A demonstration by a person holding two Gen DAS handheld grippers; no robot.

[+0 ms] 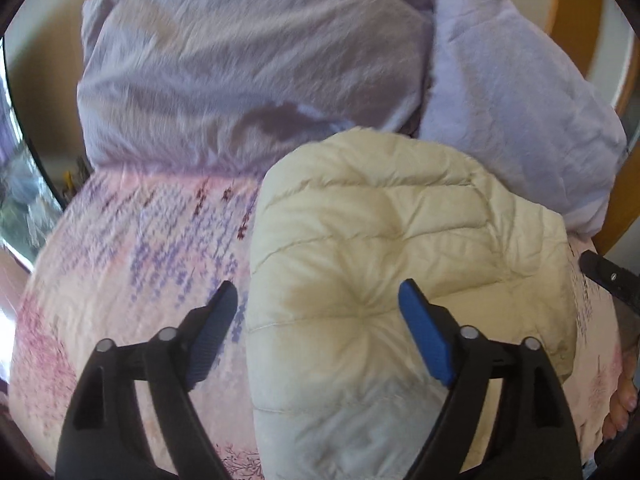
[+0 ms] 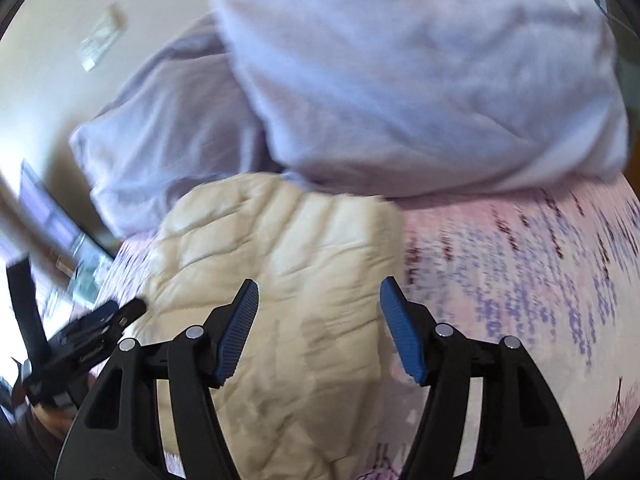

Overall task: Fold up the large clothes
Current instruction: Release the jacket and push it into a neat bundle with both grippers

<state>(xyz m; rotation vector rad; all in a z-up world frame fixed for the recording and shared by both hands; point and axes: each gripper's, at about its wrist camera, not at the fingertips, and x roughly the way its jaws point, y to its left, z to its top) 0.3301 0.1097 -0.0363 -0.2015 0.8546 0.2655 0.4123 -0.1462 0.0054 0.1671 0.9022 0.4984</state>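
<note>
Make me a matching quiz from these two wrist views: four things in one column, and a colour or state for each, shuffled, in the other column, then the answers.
Things:
1. puffer jacket
2. bedsheet
3. pillow
4. left tongs

Descriptions:
A. pale lavender, plain, at the far end of the bed
B. open, holding nothing
C. cream, quilted, bundled on the bed
D. pink with a purple floral print

Pairs: 1-C, 2-D, 3-A, 4-B

Cream quilted jacket [image 1: 384, 248] on pink, purple-flowered bedsheet [image 1: 132, 264]; lavender pillows [image 1: 248, 68]
</note>
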